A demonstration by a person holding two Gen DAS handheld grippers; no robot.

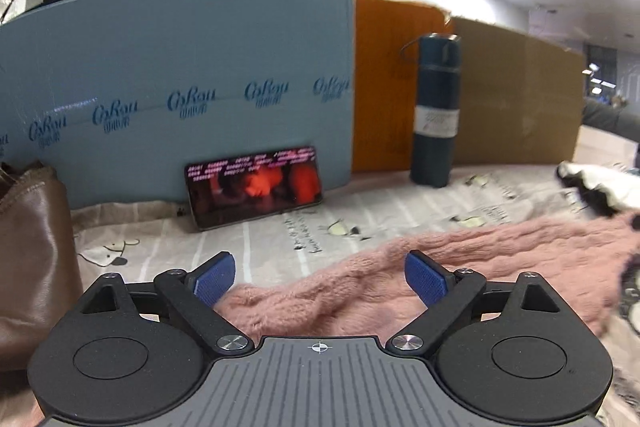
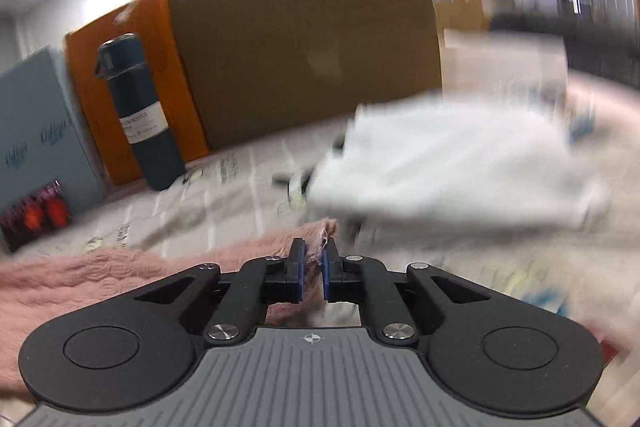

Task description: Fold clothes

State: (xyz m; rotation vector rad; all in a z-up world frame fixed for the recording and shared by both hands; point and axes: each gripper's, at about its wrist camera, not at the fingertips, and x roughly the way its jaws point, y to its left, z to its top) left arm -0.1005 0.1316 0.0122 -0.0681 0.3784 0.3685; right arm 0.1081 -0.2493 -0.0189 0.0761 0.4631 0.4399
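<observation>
Though plainly soft, fluffy and limp, pink garment (image 1: 420, 279) sprawls from 6 toward 3 o'clock. Left gripper (image 1: 320, 277) spread wide over it — right gripper (image 2: 311, 263) pinching its corner. Likely light, saggy; best taken at edges.

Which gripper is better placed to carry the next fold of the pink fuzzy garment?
Right, probably. The right gripper has its jaws shut on an edge of the pink garment, so it can pull it over. The left gripper is open above the garment, gripping nothing.
</observation>
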